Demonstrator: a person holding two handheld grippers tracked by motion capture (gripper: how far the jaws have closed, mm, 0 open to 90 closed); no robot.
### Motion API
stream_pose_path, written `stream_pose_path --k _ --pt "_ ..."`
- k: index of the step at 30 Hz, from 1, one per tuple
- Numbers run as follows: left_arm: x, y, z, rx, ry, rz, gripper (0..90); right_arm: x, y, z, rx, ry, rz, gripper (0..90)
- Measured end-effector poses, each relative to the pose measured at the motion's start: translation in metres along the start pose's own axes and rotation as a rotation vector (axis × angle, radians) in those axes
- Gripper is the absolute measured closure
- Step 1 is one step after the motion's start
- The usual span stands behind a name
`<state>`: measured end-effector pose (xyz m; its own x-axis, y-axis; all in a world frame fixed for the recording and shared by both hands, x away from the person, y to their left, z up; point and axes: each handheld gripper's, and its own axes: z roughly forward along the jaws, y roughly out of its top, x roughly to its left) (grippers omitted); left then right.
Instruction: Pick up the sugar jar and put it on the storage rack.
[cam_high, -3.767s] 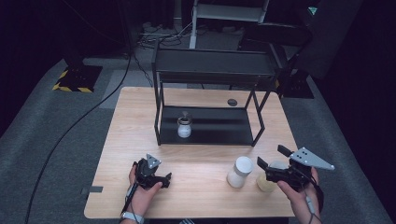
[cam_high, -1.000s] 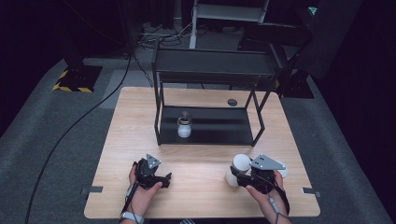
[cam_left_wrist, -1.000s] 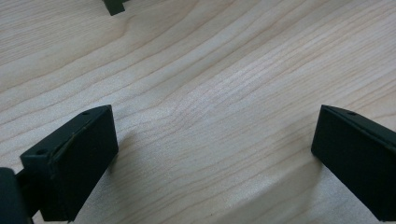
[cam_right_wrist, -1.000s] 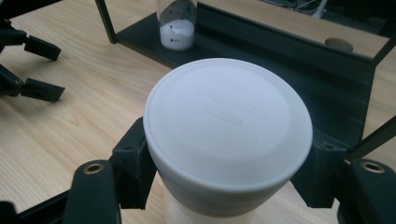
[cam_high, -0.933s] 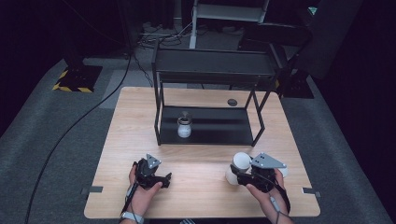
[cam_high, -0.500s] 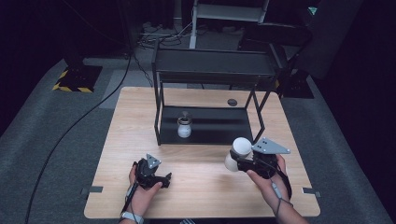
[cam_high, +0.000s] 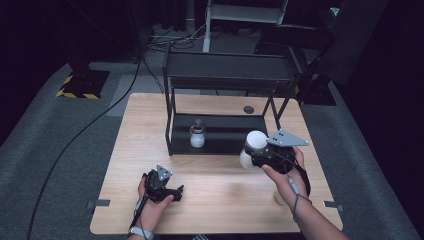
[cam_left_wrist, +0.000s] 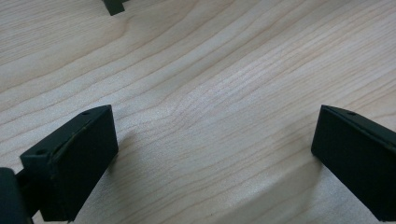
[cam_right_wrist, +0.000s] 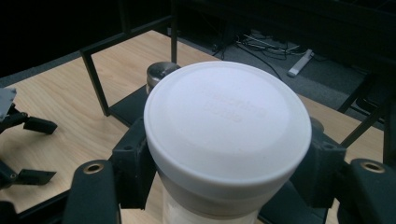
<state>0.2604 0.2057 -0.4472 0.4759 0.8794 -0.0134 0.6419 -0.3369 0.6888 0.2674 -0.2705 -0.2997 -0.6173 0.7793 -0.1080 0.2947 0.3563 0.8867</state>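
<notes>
Left claw (cam_high: 170, 191) rests on the table (cam_high: 220, 200), jaws wide apart, nothing between them. Small jar (cam_high: 197, 137) stands on the black rack's (cam_high: 227, 80) lower shelf. Right claw (cam_high: 256, 156) is clamped on a white-lidded jar (cam_high: 254, 147), held above the table just in front of the rack.

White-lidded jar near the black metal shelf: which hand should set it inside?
Right. Its tool is shut on the white-lidded jar beside the black metal shelf. The left tool is open, low over the wooden table.
</notes>
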Motion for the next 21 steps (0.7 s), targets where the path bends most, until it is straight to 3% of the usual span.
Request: stream_pose_path --k 21 --pt "0.001 0.000 0.000 0.000 -0.003 0.003 0.5 -0.011 0.021 0.038 -0.021 0.005 -0.021 33.7"
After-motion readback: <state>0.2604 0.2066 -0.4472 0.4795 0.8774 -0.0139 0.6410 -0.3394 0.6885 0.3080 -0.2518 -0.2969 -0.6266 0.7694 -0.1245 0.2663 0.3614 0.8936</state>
